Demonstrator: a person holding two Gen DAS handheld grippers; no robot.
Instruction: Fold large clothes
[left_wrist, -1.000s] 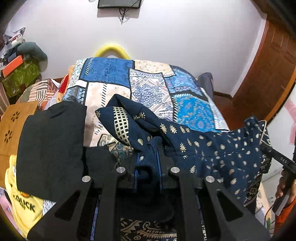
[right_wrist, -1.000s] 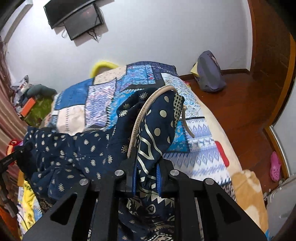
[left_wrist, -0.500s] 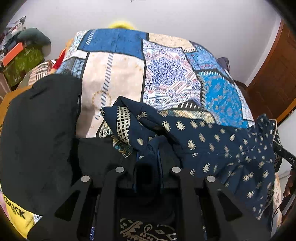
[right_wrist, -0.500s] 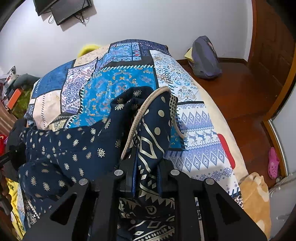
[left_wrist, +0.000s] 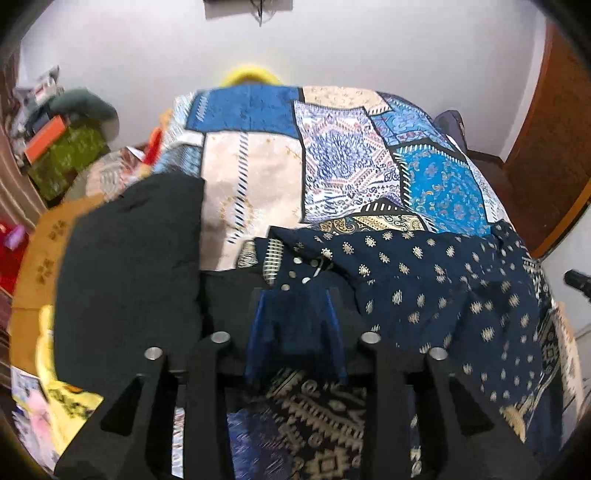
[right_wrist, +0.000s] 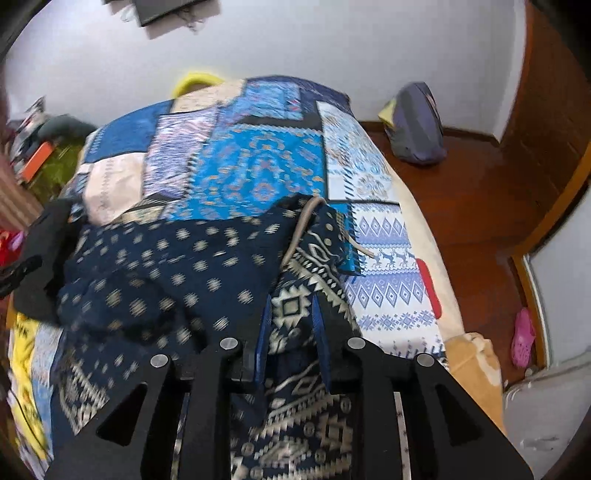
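— Left wrist view first: the left tool (left_wrist: 295, 299) points down at the navy printed garment (left_wrist: 443, 295), which lies on the patchwork bedspread (left_wrist: 258, 184). Its jaws are opening, and a bunch of the navy cloth sits loose between the blue pads (left_wrist: 258, 325); I do not think they press it now.

— Which way does the cloth run from there?

— Its long side goes to the right, across the bed toward the other hand. To the left, just beside the tool, lies a black garment (left_wrist: 129, 277), with a yellow one (left_wrist: 66, 402) under it. These could be caught by mistake.

— And the right wrist view?

— The right tool (right_wrist: 291, 314) is at the opposite end of the same garment (right_wrist: 166, 280), where the patterned border (right_wrist: 295, 306) and a beige cord (right_wrist: 301, 229) are. Its jaws are opening too, narrower, with the border cloth between them. The garment stretches left from it; on the right is bare bedspread (right_wrist: 388, 288), then the wooden floor (right_wrist: 480, 206).
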